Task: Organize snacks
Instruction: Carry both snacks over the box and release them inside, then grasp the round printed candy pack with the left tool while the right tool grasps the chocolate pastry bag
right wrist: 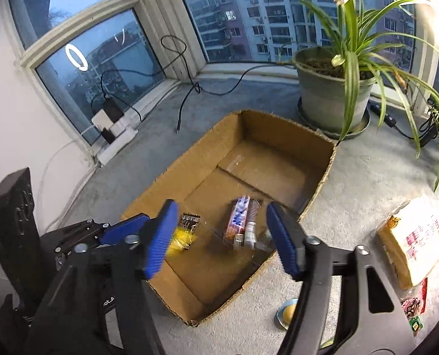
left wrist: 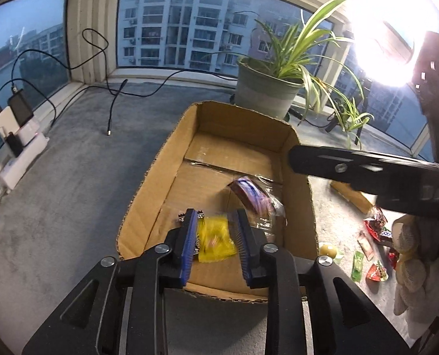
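An open cardboard box (left wrist: 148,183) (right wrist: 326,174) stands on the grey carpet. My left gripper (left wrist: 216,216) hangs over its near end with the blue pads a little apart. A yellow snack packet (left wrist: 216,242) (right wrist: 182,239), blurred, shows between and below them, and I see no pad pressing on it. Beside it is a black packet (right wrist: 191,222). My right gripper (right wrist: 223,207) is open wide over the box. A purple snack in clear wrap (right wrist: 240,222) (left wrist: 252,195), blurred, sits below its fingers, inside the box. From the right, the right gripper (left wrist: 296,158) reaches over the box rim.
A potted plant (left wrist: 266,88) (right wrist: 329,94) stands behind the box. Loose snacks (left wrist: 373,227) and a small yellow cup (left wrist: 327,250) (right wrist: 289,313) lie on the carpet to the right, with a bread pack (right wrist: 411,236). A power strip with chargers (left wrist: 18,136) and a cable (left wrist: 109,112) lie at the left.
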Motion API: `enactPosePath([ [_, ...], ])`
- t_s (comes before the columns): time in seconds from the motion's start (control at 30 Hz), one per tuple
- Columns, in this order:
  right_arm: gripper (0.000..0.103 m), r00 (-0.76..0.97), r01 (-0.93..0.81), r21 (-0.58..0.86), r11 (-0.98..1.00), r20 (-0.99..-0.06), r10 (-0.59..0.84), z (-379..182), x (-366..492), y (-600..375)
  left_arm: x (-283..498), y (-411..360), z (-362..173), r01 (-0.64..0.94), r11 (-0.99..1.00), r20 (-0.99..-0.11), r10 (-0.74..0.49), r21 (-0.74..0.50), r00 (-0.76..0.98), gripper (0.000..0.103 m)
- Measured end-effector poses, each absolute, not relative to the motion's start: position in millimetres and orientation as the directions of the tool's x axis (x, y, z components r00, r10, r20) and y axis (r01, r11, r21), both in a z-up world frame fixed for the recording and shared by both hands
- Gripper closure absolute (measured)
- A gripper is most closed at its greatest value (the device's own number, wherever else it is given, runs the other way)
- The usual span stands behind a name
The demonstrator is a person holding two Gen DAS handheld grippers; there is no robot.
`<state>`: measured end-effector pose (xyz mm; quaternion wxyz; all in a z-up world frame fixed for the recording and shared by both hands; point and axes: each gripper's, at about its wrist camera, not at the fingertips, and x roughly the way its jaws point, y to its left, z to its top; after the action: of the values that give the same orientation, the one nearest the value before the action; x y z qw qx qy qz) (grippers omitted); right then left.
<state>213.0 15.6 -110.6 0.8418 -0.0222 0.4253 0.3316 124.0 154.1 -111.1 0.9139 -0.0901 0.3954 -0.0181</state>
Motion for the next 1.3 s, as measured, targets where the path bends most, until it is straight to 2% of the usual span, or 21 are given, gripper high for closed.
enactPosePath([
  [0.13, 0.035, 0.429, -0.571, 0.243, 0.784, -0.726, 0.537, -105, 211, 4, 122, 154, -110, -0.043, 0.983, -0.716, -0.099, -0.177, 0.691, 0.076],
  [0.23, 0.023, 0.447, -0.558, 0.24, 0.794, -0.719, 0.532, -100, 209, -12, 121, 149, -108, -0.043, 0.983, -0.712, -0.098, -0.177, 0.695, 0.076],
  [0.27, 0.022, 0.454, -0.555, 0.241, 0.796, -0.715, 0.532, -98, 208, -17, 120, 147, -107, -0.04, 0.983, -0.711, -0.102, -0.181, 0.696, 0.076],
  [0.6, 0.022, 0.498, -0.496, 0.226, 0.839, -0.717, 0.488, -83, 199, -105, 111, 113, -97, 0.012, 0.981, -0.693, -0.147, -0.196, 0.706, 0.076],
  [0.83, 0.022, 0.542, -0.386, 0.196, 0.901, -0.742, 0.393, -84, 187, -191, 103, 74, -98, 0.078, 0.973, -0.693, -0.209, -0.217, 0.69, 0.076],
  [1.07, 0.022, 0.517, -0.258, 0.198, 0.946, -0.799, 0.308, -106, 175, -270, 97, 35, -113, 0.14, 0.961, -0.713, -0.27, -0.237, 0.646, 0.076],
  [1.3, 0.022, 0.462, -0.223, 0.211, 0.952, -0.837, 0.294, -136, 160, -295, 87, 0, -132, 0.182, 0.946, -0.743, -0.322, -0.267, 0.587, 0.076],
])
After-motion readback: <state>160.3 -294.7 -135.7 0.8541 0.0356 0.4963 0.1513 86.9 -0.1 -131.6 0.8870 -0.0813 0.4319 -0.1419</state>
